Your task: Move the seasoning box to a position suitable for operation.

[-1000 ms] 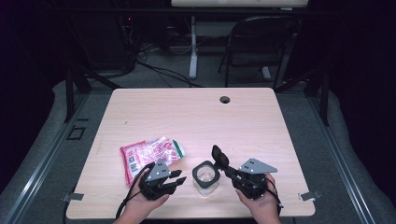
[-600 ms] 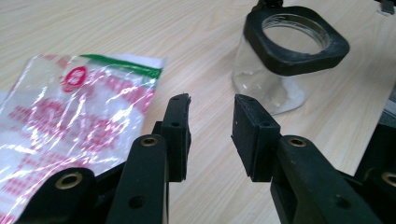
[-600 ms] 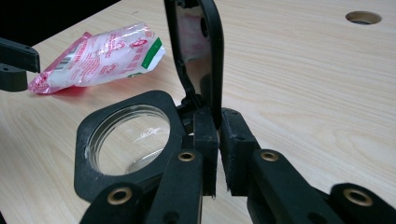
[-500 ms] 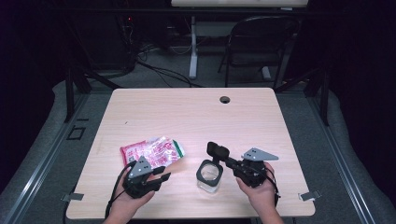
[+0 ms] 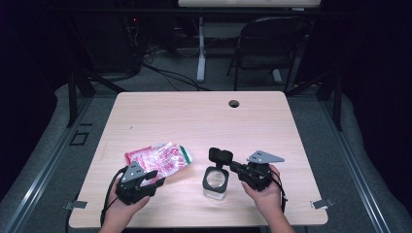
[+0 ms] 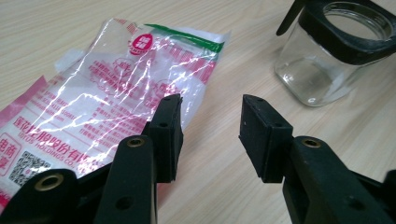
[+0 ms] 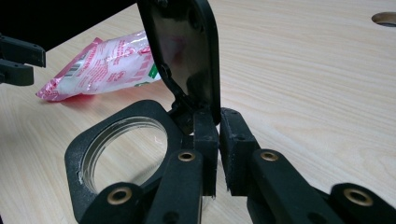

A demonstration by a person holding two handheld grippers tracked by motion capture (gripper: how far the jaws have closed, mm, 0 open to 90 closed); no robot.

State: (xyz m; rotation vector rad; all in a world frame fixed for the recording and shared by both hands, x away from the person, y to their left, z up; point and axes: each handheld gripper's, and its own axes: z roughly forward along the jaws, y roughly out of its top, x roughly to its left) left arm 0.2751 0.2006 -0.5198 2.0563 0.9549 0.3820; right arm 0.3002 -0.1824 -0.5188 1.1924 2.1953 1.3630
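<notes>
While the right gripper (image 7: 217,154) stands nearly shut at the hinge of the jar's flip lid (image 7: 187,51), lid upright and open, the left gripper (image 6: 210,135) has just been opening its jaws: now mid-wide, nothing betw. them, one pad just at the edge of the snack bag (image 6: 107,98). Glass jar (image 5: 215,182) sits near the front edge of the table, betw. the two hands; looks empty, black collar round its mouth. Bag lies flat just left of the jar, not touching it. Step in hand, my guess: pick up the bag w/ the left gripper to bring it to the jar. To do it well: come in low, pinch the bag's near edge, not the slippery middle; keep the right gripper steady so the lid stays up and the jar doesn't tip. Surface: pale wood-grain table (image 5: 194,121), cable hole (image 5: 234,103) near far edge. Room: dark, folding chair (image 5: 272,48) and floor cables behind.
</notes>
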